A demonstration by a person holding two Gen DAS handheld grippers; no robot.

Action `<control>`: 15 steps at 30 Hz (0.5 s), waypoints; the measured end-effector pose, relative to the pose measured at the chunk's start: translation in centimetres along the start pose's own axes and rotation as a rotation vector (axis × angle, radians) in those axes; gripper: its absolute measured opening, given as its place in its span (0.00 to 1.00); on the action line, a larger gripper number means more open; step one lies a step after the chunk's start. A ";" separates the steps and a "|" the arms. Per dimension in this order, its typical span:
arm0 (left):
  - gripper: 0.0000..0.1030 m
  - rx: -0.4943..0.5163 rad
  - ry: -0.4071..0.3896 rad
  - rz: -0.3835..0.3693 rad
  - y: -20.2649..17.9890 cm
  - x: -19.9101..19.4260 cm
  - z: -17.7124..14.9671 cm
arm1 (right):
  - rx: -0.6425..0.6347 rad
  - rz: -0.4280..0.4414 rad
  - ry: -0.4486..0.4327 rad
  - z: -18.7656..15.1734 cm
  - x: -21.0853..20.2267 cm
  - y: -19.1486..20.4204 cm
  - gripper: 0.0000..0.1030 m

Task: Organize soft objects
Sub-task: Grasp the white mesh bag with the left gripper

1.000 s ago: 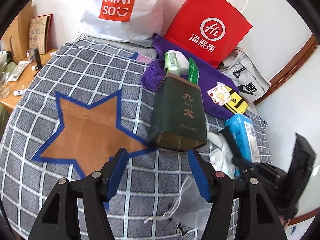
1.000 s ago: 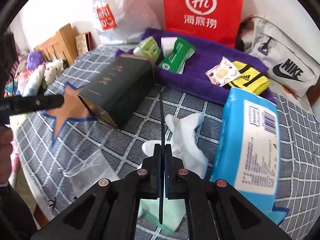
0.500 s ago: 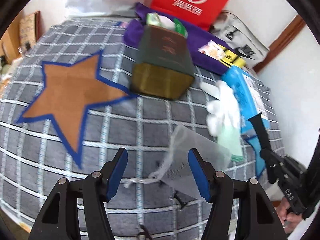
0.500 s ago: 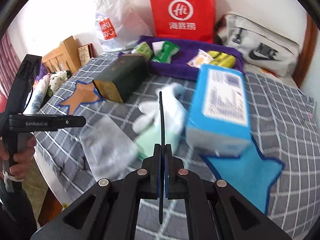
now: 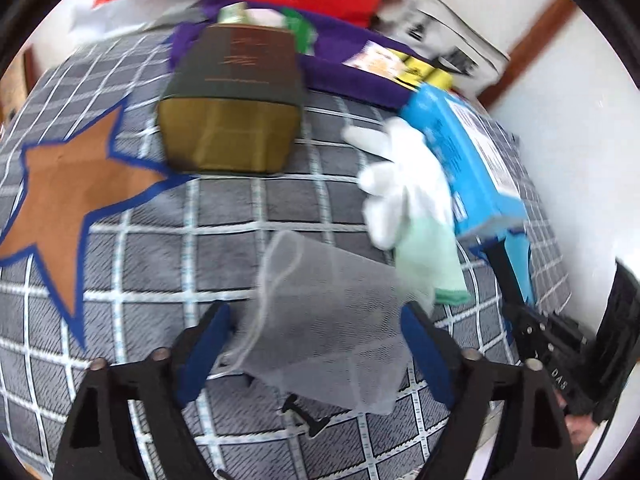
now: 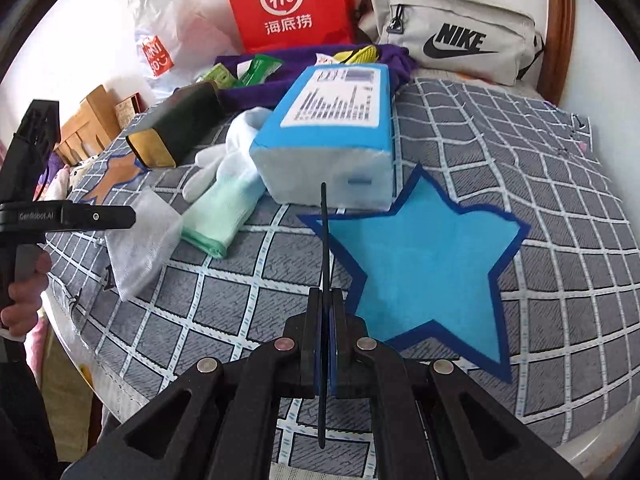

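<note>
A white mesh drawstring pouch [image 5: 324, 320] lies on the grey checked bedspread [image 5: 168, 240], between the open jaws of my left gripper [image 5: 314, 332]. It also shows in the right wrist view [image 6: 140, 240]. A white and mint glove [image 5: 408, 216] lies just beyond it, against a blue tissue pack [image 5: 468, 160]. The glove [image 6: 224, 196] and tissue pack [image 6: 332, 136] also show in the right wrist view. My right gripper [image 6: 325, 320] is shut with nothing soft in it, hovering over a blue star patch [image 6: 424, 264].
A dark green box [image 5: 236, 92] lies behind an orange star patch [image 5: 68, 200]. A purple cloth [image 6: 280, 80] with small packets, a red paper bag [image 6: 288, 4], a white Miniso bag [image 6: 164, 40] and a grey Nike bag [image 6: 452, 44] line the back. The bed edge is near.
My left gripper has pulled back from the dark box and come down over the mesh pouch. My right gripper has moved back and to the right, over the blue star.
</note>
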State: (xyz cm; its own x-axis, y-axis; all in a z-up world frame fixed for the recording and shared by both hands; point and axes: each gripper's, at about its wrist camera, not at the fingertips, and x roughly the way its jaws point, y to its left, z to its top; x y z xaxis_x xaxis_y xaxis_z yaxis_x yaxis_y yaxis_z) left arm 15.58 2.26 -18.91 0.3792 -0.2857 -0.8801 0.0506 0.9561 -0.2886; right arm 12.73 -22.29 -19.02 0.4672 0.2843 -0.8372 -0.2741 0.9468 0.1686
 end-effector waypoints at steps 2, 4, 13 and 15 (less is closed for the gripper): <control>0.91 0.036 0.001 0.016 -0.5 0.2 -0.2 | 0.000 0.005 0.005 -0.1 0.5 0.0 0.05; 0.96 0.060 0.002 0.021 -0.8 0.3 -0.4 | 0.007 0.011 -0.003 -0.2 0.7 -0.1 0.05; 1.00 0.178 -0.016 0.099 -2.4 0.6 -2.2 | 0.012 0.025 -0.025 -0.3 0.8 -0.2 0.05; 1.00 0.226 -0.015 0.132 -3.0 0.9 -2.7 | 0.017 0.031 -0.028 -0.3 0.8 -0.3 0.05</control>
State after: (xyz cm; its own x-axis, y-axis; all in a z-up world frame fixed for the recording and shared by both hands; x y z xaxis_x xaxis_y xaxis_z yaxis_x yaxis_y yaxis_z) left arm 13.28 -0.99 -19.84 0.4095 -0.1582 -0.8985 0.2044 0.9757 -0.0786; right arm 12.97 -22.36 -19.87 0.4819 0.3176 -0.8167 -0.2747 0.9398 0.2034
